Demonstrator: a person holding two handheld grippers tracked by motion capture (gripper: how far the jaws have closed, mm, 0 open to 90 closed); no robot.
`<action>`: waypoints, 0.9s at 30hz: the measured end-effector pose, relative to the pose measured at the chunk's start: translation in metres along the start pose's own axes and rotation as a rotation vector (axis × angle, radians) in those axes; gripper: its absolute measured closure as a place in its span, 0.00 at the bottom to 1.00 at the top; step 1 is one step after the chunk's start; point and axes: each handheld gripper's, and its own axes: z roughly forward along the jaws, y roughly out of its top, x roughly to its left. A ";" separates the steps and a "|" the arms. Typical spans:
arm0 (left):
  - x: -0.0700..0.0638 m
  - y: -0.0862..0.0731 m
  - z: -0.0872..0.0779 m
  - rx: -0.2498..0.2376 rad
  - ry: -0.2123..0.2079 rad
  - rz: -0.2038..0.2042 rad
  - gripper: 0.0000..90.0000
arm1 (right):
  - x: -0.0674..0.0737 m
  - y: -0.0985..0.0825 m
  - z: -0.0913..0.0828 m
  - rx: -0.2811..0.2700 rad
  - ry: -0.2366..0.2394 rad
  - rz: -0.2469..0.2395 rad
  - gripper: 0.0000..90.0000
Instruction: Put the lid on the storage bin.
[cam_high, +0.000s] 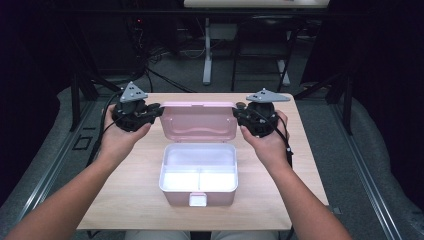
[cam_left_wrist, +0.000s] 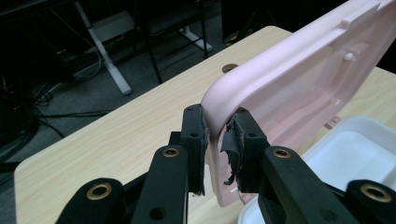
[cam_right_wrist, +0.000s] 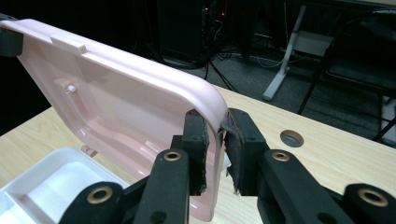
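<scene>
High view. Nearest, bottom of frame: two forearms entering from the lower corners. Centre: white-lined pink plastic box (cam_high: 198, 173) with two compartments, lying open on a pale wooden table (cam_high: 125, 195). Behind it, upper centre: rounded pink plastic lid (cam_high: 199, 121), raised on its rear hinge, inside face toward the camera. Left gripper (cam_high: 156, 110) at the lid's left edge, right gripper (cam_high: 239, 112) at its right edge, each carried by a hand.

Left gripper view. Nearest, bottom: black jaws rising, standing a little apart astride the lid's (cam_left_wrist: 299, 88) rim at its rounded corner; frayed pads (cam_left_wrist: 232, 144) just beside or lightly touching the rim, a thin gap showing on one side. Hard to call a firm pinch. White box interior (cam_left_wrist: 359, 154) at lower right.

Right gripper view. Nearest, bottom: jaws likewise astride the opposite corner of the lid (cam_right_wrist: 126, 102), narrowly parted, contact loose. Box (cam_right_wrist: 51, 186) at lower left.

Judged step: lid swung open, grip being let go on both sides. Next move likely calls for backing both grippers straight off the rim without knocking the lid forward.
</scene>
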 end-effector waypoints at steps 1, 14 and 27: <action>-0.001 0.000 -0.001 0.002 -0.004 0.002 0.86 | 0.001 0.000 -0.001 -0.002 0.002 0.001 0.86; -0.012 -0.010 -0.019 -0.008 -0.029 0.025 0.83 | 0.007 -0.009 -0.018 0.002 0.034 -0.020 0.84; -0.019 -0.018 -0.029 -0.023 -0.047 0.032 0.82 | 0.014 -0.016 -0.031 0.001 0.057 -0.035 0.83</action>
